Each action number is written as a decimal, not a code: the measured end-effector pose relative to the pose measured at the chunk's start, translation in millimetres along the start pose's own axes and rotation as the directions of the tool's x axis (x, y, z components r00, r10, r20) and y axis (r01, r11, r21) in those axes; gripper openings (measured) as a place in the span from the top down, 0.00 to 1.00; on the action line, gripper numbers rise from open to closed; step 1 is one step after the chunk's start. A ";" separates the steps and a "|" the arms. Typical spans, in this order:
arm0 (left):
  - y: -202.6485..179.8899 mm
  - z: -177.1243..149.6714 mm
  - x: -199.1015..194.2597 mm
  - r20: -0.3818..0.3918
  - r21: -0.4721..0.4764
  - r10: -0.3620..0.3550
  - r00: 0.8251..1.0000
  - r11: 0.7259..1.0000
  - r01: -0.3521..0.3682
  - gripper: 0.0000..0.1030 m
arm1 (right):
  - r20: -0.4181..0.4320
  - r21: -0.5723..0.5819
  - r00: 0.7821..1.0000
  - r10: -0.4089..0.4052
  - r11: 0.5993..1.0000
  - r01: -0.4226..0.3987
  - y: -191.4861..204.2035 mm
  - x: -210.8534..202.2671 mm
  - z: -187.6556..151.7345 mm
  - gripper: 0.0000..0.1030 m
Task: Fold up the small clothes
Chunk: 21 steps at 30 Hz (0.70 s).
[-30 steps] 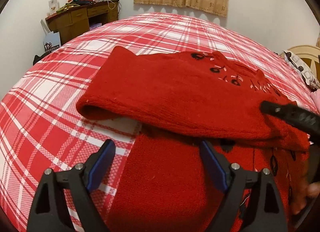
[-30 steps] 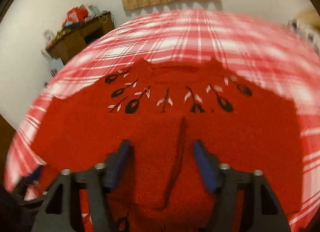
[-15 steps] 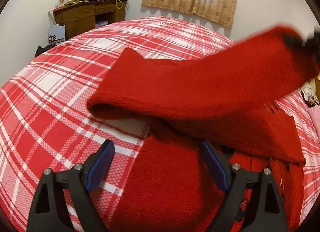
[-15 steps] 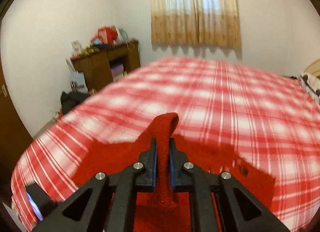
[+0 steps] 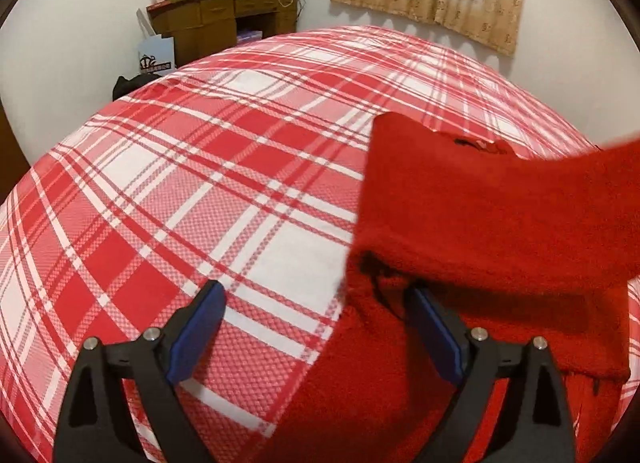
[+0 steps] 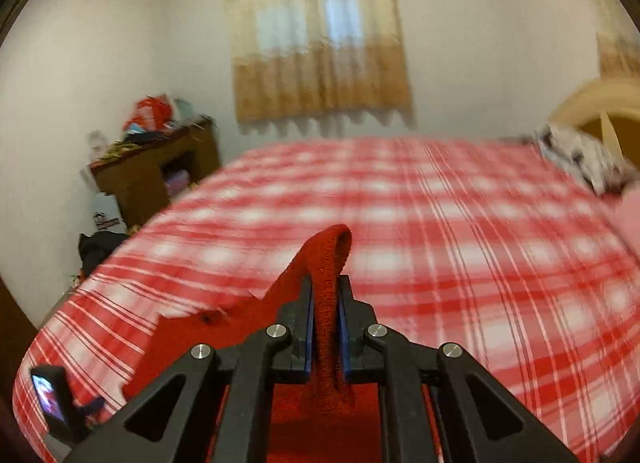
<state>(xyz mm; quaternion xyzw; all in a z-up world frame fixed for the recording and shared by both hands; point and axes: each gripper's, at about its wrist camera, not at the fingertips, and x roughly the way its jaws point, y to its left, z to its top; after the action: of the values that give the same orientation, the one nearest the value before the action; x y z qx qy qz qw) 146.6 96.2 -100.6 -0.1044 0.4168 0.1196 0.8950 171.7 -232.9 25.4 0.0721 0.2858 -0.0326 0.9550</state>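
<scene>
A small red knit sweater (image 5: 472, 231) lies on the red and white plaid bed (image 5: 208, 191). Its sleeve is lifted and stretched to the right, out of the left wrist view. My left gripper (image 5: 316, 327) is open and empty, low over the sweater's left edge, one finger over the bedspread and one over the knit. My right gripper (image 6: 325, 317) is shut on the sweater's sleeve cuff (image 6: 330, 259) and holds it up above the bed; the cuff sticks out past the pads. The sweater's body (image 6: 192, 339) lies below it.
A cluttered wooden desk (image 5: 224, 15) stands at the far left wall, with a paper bag (image 5: 156, 57) and a dark bag (image 5: 128, 85) on the floor beside it. Curtains (image 6: 320, 47) hang at the back. A pillow (image 6: 580, 159) and headboard (image 6: 600, 111) are at the right.
My right gripper has shut on the sleeve cuff and lifted it up and to the right. The left gripper stayed open and shifted left, so more bedspread shows.
</scene>
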 end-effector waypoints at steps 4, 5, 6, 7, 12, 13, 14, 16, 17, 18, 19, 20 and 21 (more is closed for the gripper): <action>2.8 0.1 1.6 0.000 -0.009 0.010 1.000 1.000 -0.010 0.06 | -0.153 0.059 0.988 -0.014 0.998 0.023 -40.4 40.1 -43.9 0.91; 3.1 0.7 1.4 0.000 -0.011 0.011 1.000 1.000 -0.011 0.06 | -0.188 0.076 0.982 -0.011 0.997 0.026 -48.9 48.6 -55.6 0.91; 4.1 0.9 1.8 0.000 -0.013 0.010 1.000 1.000 -0.010 0.06 | -0.211 0.089 0.978 -0.007 0.996 0.026 -56.1 55.2 -65.0 0.91; 4.0 -0.7 0.0 0.001 -0.014 0.009 1.000 1.000 -0.009 0.06 | -0.231 0.100 0.973 0.001 0.995 0.023 -60.3 60.4 -73.1 0.91; 3.6 -3.1 -1.5 0.004 -0.014 0.014 1.000 1.000 -0.014 0.06 | -0.278 0.126 0.960 0.019 0.992 0.017 -76.6 65.2 -96.4 0.80; 3.9 -3.2 -1.4 0.005 -0.013 0.014 1.000 1.000 -0.014 0.06 | -0.281 0.119 0.960 0.003 0.992 0.032 -79.0 60.5 -96.8 0.75; 3.7 -2.9 -1.5 0.004 -0.014 0.013 1.000 1.000 -0.012 0.06 | -0.272 0.112 0.962 -0.031 0.992 0.064 -82.4 52.2 -97.3 0.74; 4.6 -3.2 -1.4 0.002 -0.009 0.005 1.000 1.000 -0.005 0.05 | -0.232 0.106 0.966 -0.118 0.984 0.145 -91.4 34.7 -97.6 0.74; 4.5 -3.4 -2.1 0.001 -0.006 0.000 1.000 1.000 0.000 0.05 | -0.214 0.105 0.965 -0.149 0.979 0.175 -94.0 26.8 -97.4 0.74; 5.0 -3.9 -2.8 0.002 -0.004 -0.007 1.000 1.000 0.007 0.05 | -0.190 0.108 0.969 -0.158 0.978 0.181 -96.4 16.5 -96.5 0.74; 6.4 -4.8 -3.7 0.002 -0.001 -0.015 1.000 1.000 0.015 0.05 | -0.175 0.109 0.974 -0.147 0.980 0.168 -95.8 9.9 -95.6 0.74; 6.7 -5.6 -4.8 0.002 0.002 -0.019 1.000 1.000 0.019 0.05 | -0.165 0.103 0.977 -0.139 0.982 0.157 -94.1 5.8 -93.7 0.74; 5.7 -6.5 -6.1 0.001 0.007 -0.019 1.000 1.000 0.019 0.05 | -0.153 0.079 0.980 -0.125 0.987 0.138 -87.3 2.5 -90.9 0.74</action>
<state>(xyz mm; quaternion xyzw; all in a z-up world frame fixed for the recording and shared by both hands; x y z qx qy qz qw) 136.4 98.9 -100.4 -0.1052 0.4159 0.1097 0.8966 115.6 -304.9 -61.5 0.0977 0.3579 -0.1030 0.9229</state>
